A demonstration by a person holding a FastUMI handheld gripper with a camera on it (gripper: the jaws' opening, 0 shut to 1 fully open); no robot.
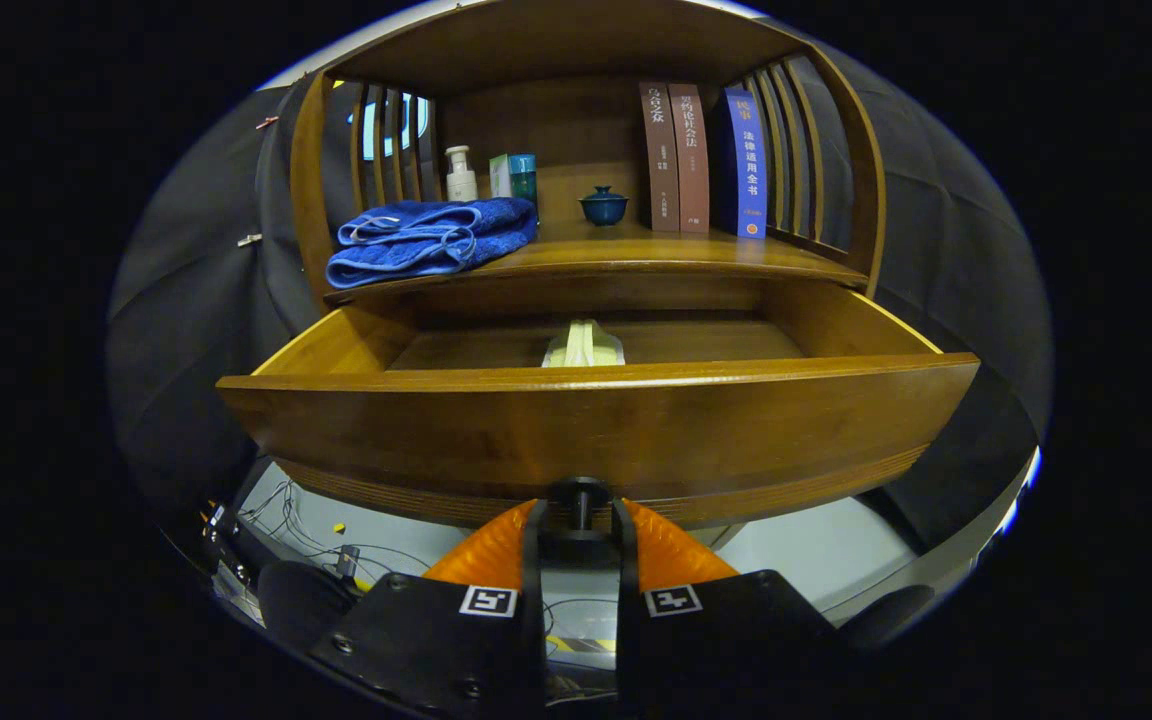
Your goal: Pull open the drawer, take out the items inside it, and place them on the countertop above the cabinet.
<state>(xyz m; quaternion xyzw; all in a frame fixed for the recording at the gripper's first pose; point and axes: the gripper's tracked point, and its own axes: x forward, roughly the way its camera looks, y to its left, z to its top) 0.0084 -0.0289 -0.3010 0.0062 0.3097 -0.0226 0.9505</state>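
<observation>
Lower centre: gripper was closed on the knob of the open drawer. Pulling further risked unseating it, spilling the pale item.

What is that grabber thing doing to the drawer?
A person is holding the gripper, and its jaws are closed on the dark knob of the wooden drawer. The drawer is pulled well out. Inside lies a pale item, not taken out yet. On the countertop above sit a blue towel, bottles, a small blue lidded cup and books.
</observation>
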